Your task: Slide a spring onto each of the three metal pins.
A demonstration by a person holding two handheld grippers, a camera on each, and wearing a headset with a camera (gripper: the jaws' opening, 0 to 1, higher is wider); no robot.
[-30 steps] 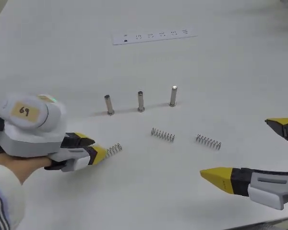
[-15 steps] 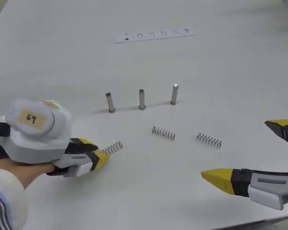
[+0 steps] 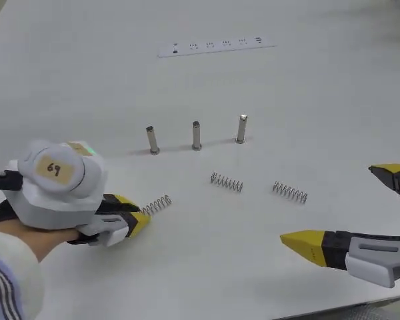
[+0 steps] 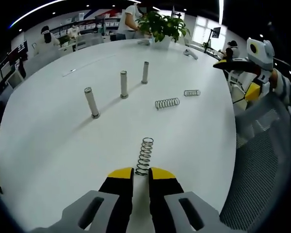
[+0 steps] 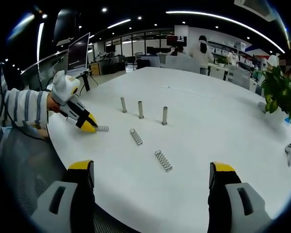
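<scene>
Now the left spring (image 3: 157, 204) lies flat on the table (image 3: 307, 100), with its near end caught between the tips of the left gripper (image 3: 141, 219). In the left gripper view the jaws stand almost together and pinch that end, while the rest of the spring points away along the table toward the pins. The mid spring (image 3: 227, 182) and the right spring (image 3: 290, 193) lie loose on the table, apart from each other and from both grippers. Behind the springs three pins stand upright in a row, each bare: the left pin (image 3: 152, 140), the mid pin (image 3: 196, 135) and the right pin (image 3: 242, 129). The mid spring lies in front of the gap between the mid pin and the right pin. The right gripper (image 3: 333, 205) hovers at the near right edge of the table, its jaws spread wide with nothing held. In the right gripper view the right spring lies ahead between the two tips and well clear of both. A hand (image 3: 27, 233) with a striped sleeve (image 3: 3, 290) holds the left gripper. A white power strip (image 3: 217, 47) lies on the far side of the table, well behind the pins.
</scene>
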